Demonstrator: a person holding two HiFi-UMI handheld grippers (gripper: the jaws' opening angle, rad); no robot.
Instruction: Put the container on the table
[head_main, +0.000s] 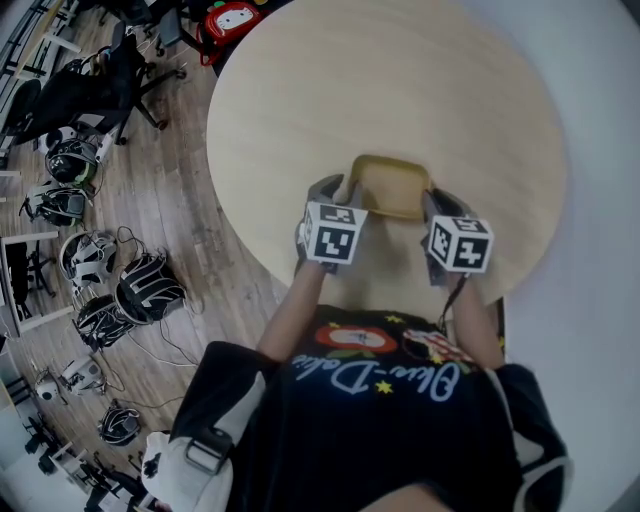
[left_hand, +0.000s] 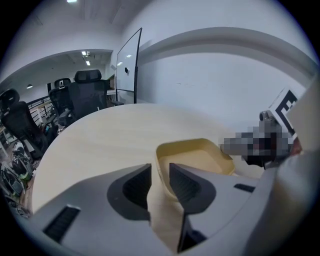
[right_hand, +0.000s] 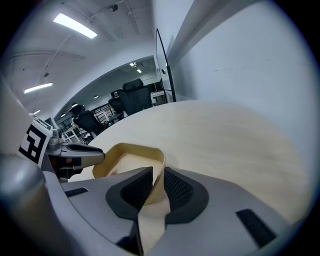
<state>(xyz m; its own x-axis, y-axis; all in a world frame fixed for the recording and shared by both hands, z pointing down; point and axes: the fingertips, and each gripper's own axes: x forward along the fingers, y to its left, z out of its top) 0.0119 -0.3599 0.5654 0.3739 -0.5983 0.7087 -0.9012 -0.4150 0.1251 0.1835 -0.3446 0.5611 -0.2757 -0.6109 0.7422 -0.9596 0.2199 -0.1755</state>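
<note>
While the person leans over the table edge, the left gripper (left_hand: 160, 182) pinches the left wall of the pale yellow container (left_hand: 197, 159), the thin rim caught between its two dark ribbed jaws. The right gripper (right_hand: 156, 187) is clamped the same way on the opposite wall, its pads pressed against either face of the plastic.

Seen from the head view, the shallow, rounded-rectangle container is held level between the two tools, its open top up and nothing visible inside. It sits over the near part of the round, light wooden table (head_main: 400, 80), close to the edge nearest the person. Whether its base touches the tabletop cannot be told.

Each tool's marker cube (head_main: 333, 232) faces upward, just in front of the person's black printed shirt (head_main: 380, 400). Beyond the table, black office chairs (left_hand: 87, 92) stand beside an upright clear panel (left_hand: 127, 60) and a white wall. Helmet-like headsets (head_main: 145, 285) lie with loose cables on the wooden floor to the left.
</note>
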